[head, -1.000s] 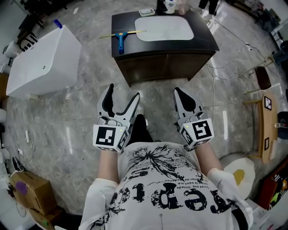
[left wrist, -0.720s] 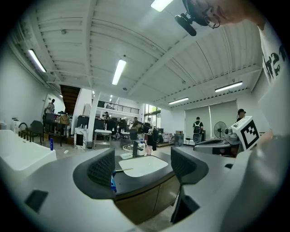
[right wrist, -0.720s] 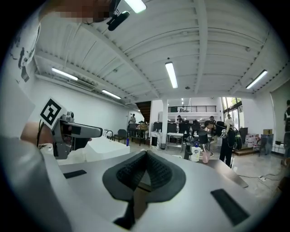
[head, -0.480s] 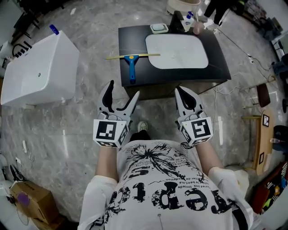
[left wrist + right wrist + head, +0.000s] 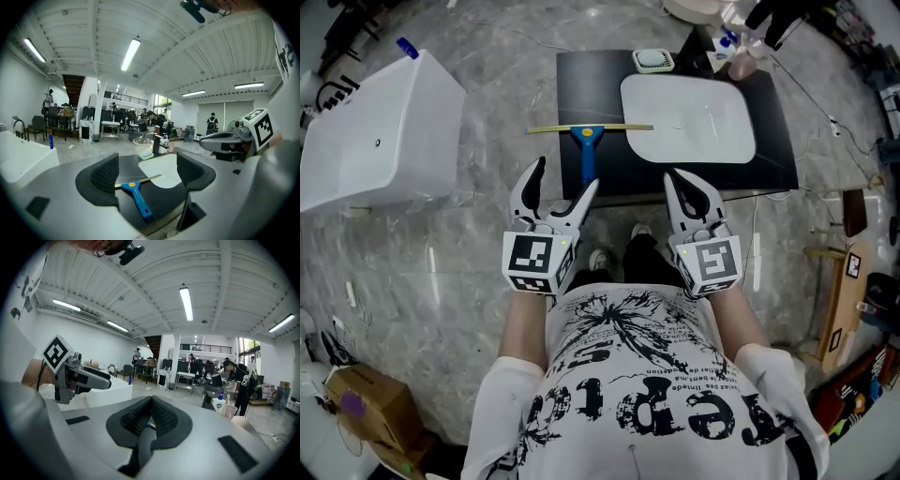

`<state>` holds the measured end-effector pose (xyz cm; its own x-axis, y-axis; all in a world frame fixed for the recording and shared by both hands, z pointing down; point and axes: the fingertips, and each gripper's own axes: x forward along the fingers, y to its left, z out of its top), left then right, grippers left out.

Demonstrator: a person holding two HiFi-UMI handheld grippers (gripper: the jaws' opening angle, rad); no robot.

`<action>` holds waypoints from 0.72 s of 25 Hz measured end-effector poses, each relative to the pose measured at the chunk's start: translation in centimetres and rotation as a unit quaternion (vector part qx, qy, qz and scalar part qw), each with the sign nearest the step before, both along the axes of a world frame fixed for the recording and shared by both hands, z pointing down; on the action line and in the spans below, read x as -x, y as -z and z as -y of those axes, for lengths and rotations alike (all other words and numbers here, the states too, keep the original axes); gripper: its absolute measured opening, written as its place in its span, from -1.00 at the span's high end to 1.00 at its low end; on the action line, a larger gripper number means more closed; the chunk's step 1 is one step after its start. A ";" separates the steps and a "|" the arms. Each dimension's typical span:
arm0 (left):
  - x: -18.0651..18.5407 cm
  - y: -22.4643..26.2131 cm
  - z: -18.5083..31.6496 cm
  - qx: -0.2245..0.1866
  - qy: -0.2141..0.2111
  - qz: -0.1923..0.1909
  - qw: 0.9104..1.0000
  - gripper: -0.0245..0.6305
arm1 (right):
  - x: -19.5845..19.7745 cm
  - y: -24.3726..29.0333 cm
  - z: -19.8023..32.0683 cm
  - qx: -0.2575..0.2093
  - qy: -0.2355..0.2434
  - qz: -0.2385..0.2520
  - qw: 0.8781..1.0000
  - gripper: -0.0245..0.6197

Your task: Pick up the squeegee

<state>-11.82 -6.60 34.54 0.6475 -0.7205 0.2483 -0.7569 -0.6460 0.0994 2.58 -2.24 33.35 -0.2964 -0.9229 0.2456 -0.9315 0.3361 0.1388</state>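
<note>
The squeegee (image 5: 587, 148) has a blue handle and a long thin yellowish blade. It lies on the left part of a dark cabinet top (image 5: 595, 89), handle pointing toward me. In the left gripper view the squeegee (image 5: 136, 198) shows between the open jaws, still some way ahead. My left gripper (image 5: 560, 191) hangs open and empty just short of the cabinet's front edge, below the handle. My right gripper (image 5: 692, 194) is shut with nothing in it, at the cabinet front further right.
A white basin (image 5: 688, 116) is set into the cabinet top, with a small soap dish (image 5: 652, 61) behind it and bottles at the back right. A white bathtub (image 5: 370, 131) stands to the left on the marble floor. People and desks fill the far room.
I have stepped closer to the cabinet: it and the squeegee have slid down toward my grippers. Both grippers keep the same pose, left open and right shut.
</note>
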 end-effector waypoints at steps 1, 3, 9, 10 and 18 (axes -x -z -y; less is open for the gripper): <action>-0.5 -0.6 0.9 0.006 0.002 0.007 1.000 -0.21 | -0.4 -0.3 1.1 0.003 0.003 0.002 1.000 0.88; -1.5 -1.9 2.7 0.016 0.007 0.025 1.000 -0.21 | -1.3 -0.7 3.5 0.005 0.012 0.010 1.000 0.88; -4.0 -7.5 7.3 0.083 0.035 0.068 0.994 -0.21 | -3.5 -1.8 9.8 0.008 0.057 0.031 0.998 0.88; -4.3 -8.7 7.9 0.097 0.039 0.078 0.991 -0.21 | -3.8 -2.2 10.7 0.012 0.064 0.031 0.997 0.88; -6.4 -18.0 11.4 0.209 0.064 0.140 0.966 -0.21 | -6.5 -7.3 16.3 0.065 0.085 0.056 0.993 0.88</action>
